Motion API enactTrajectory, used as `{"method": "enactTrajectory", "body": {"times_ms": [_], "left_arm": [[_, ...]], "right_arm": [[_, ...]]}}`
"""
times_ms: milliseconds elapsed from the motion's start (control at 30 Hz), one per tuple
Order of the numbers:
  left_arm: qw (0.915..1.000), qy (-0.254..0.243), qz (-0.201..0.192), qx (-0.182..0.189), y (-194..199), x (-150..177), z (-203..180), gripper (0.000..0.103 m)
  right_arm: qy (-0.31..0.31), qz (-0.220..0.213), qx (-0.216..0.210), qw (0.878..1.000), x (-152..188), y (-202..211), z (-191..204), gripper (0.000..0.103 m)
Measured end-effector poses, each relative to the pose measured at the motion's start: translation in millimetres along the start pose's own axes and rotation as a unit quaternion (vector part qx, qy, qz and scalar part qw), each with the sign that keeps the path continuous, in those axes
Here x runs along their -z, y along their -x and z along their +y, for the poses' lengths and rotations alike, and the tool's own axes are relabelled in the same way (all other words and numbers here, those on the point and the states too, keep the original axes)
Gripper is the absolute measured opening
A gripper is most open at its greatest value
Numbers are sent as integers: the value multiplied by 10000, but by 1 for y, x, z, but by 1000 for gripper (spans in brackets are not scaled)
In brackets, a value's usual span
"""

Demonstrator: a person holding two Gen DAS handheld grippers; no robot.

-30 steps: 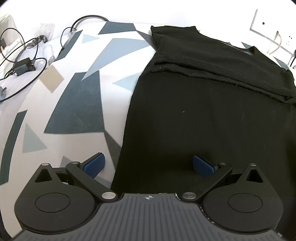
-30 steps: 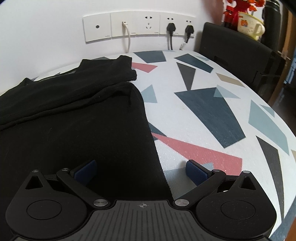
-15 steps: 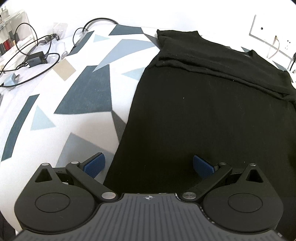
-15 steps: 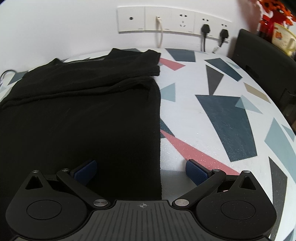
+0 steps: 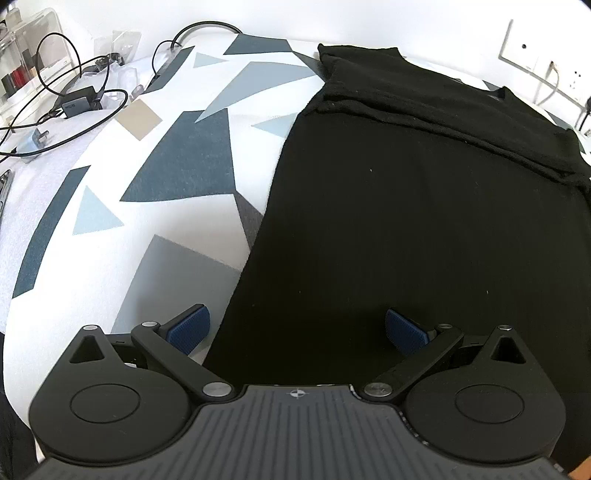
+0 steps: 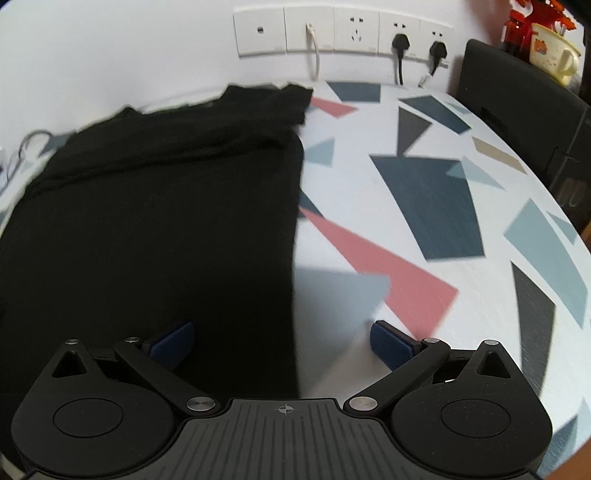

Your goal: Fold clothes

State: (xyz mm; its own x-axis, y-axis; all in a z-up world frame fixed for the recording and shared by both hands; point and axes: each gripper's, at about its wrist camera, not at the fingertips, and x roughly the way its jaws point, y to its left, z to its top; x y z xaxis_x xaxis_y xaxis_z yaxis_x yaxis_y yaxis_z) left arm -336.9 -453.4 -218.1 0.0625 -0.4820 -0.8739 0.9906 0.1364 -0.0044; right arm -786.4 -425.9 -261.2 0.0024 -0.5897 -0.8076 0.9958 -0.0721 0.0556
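The left claw (image 5: 297,330) and right claw (image 6: 282,341) both gape wide and empty, each straddling a side edge of the black garment (image 5: 406,221) lying flat on the triangle-patterned surface (image 6: 424,206), its folded top toward twelve o'clock, wall sockets (image 6: 343,31) beyond, no writing legible.

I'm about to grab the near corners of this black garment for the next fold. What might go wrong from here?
Each open gripper straddles a side edge of the black garment, so the left gripper or right gripper may pinch the patterned tablecloth along with it. The sleeves already folded at the far end lie loose and could slip open when the hem lifts.
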Motion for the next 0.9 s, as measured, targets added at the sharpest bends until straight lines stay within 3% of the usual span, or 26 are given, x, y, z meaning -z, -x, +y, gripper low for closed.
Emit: {"method": "enactTrajectory", "body": {"times_ms": [367, 533, 900], "left_arm": [[9983, -11, -573, -53, 6, 20, -2, 103], [9986, 31, -516, -76, 8, 19, -2, 103], [9998, -2, -187, -36, 14, 23, 2, 103]], "right_arm": [[244, -166, -10, 9996, 11, 2, 0, 102], [248, -229, -18, 9994, 14, 2, -1, 102], [520, 251, -170, 9982, 12, 6, 0, 102]]}}
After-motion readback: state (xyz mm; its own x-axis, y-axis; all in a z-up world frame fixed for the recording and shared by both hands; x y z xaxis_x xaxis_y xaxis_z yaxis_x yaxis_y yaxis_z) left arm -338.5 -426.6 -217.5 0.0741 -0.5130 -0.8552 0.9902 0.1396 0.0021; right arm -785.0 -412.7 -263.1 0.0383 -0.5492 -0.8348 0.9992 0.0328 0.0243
